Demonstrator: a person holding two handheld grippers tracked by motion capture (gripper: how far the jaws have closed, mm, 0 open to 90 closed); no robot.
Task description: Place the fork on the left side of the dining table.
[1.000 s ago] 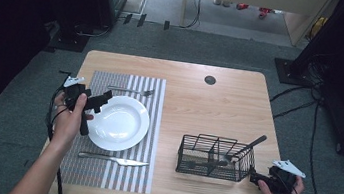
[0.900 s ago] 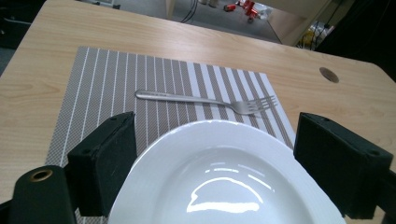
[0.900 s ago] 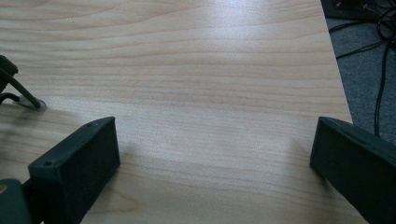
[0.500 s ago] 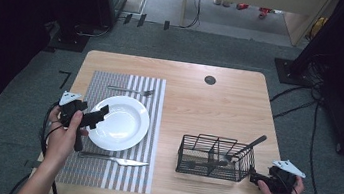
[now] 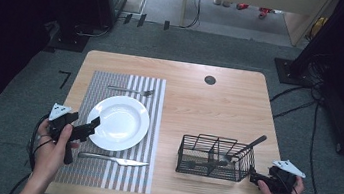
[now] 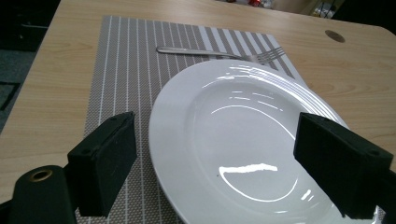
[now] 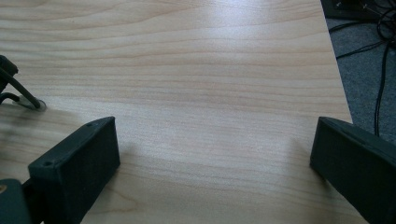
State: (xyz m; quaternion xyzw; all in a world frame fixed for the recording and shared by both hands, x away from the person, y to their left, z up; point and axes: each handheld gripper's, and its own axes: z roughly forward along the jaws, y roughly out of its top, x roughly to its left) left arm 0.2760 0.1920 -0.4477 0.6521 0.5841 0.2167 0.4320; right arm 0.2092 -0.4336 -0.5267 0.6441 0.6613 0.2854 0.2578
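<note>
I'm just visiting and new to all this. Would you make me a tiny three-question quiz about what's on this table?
1. True or false: the left gripper has its fingers spread open at the white plate.
2. Which utensil lies on the placemat nearer the person: (a) fork, (b) knife, (c) spoon?
3. Fill in: the right gripper sits beside the black wire ____.

Key: 1 true; 2 b; 3 basket.
</note>
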